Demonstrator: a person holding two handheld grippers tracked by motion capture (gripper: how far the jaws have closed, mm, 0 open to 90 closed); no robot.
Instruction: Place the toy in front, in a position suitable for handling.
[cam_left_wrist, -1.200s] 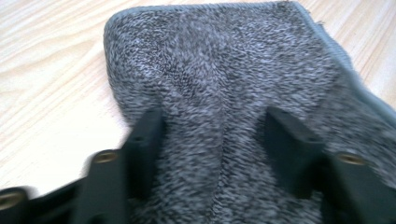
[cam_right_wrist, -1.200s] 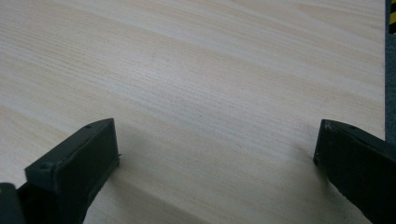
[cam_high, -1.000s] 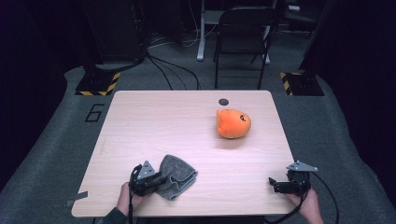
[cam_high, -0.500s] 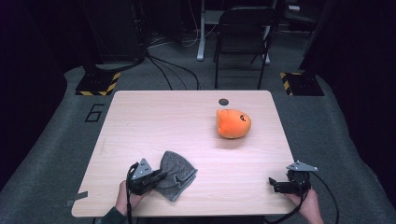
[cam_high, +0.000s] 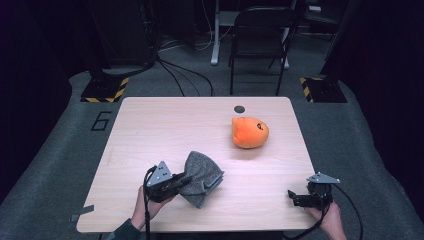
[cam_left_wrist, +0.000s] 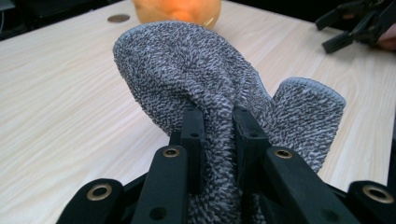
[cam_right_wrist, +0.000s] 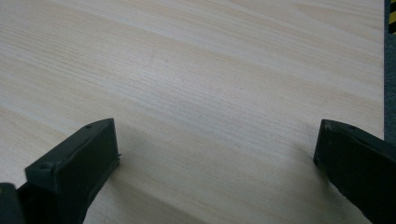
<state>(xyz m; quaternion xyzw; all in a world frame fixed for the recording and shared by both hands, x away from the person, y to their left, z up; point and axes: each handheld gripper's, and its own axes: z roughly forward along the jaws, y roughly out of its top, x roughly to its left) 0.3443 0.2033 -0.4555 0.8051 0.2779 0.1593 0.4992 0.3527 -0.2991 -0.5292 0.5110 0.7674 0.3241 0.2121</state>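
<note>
A grey terry cloth (cam_high: 202, 177) lies bunched near the front left of the wooden table (cam_high: 165, 125). My left gripper (cam_high: 182, 181) is shut on its near edge, and its jaws have just been closing tighter on it. In the left gripper view the cloth (cam_left_wrist: 201, 74) is pinched between the two black jaws (cam_left_wrist: 218, 116) and rises in folds off the table. An orange plush toy (cam_high: 249, 132) sits at the back right, apart from both grippers. My right gripper (cam_high: 291, 196) rests at the front right corner, open, with bare table between its jaws (cam_right_wrist: 217, 135).
A small black disc (cam_high: 239, 108) lies near the table's far edge, behind the plush. A dark chair (cam_high: 262, 35) stands beyond the table, with cables on the floor. The right gripper (cam_left_wrist: 355, 25) also appears far off in the left gripper view.
My left gripper has risen and shifted slightly right with the cloth's edge, pulling the cloth up into a taller bunch. The right gripper has stayed in place.
</note>
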